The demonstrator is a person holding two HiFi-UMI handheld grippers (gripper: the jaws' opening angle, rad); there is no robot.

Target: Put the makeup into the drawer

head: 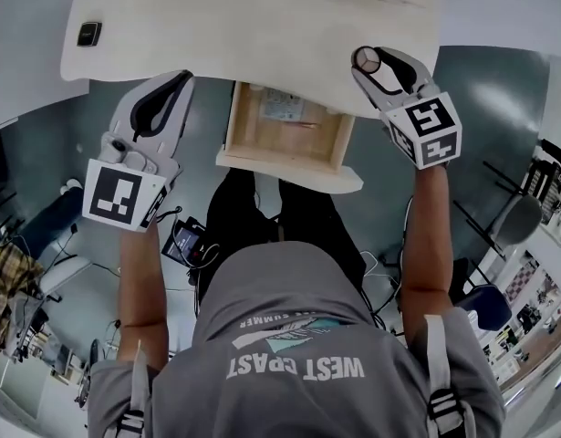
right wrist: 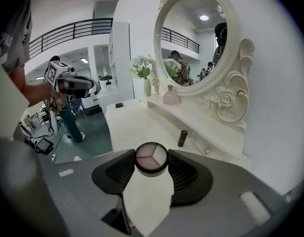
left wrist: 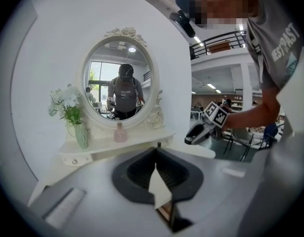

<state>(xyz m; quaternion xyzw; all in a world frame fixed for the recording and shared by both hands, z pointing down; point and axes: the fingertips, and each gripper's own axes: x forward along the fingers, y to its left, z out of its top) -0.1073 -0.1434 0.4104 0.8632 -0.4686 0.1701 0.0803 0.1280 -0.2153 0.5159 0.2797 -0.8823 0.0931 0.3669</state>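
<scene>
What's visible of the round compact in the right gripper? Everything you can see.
The compact is a small round disc with a dark rim. Its face is split into three pale pinkish-grey wedges, probably eyeshadow pans under a clear lid. It sits face up and roughly level, pinched at its rim by the right gripper, above the white tabletop and touching nothing else.

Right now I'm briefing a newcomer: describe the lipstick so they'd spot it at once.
Find the white vanity with the oval mirror. On its top, before the shelf under the mirror, is the lipstick: a small dark tube, unlike the pink bottle and vase on the shelf.
</scene>
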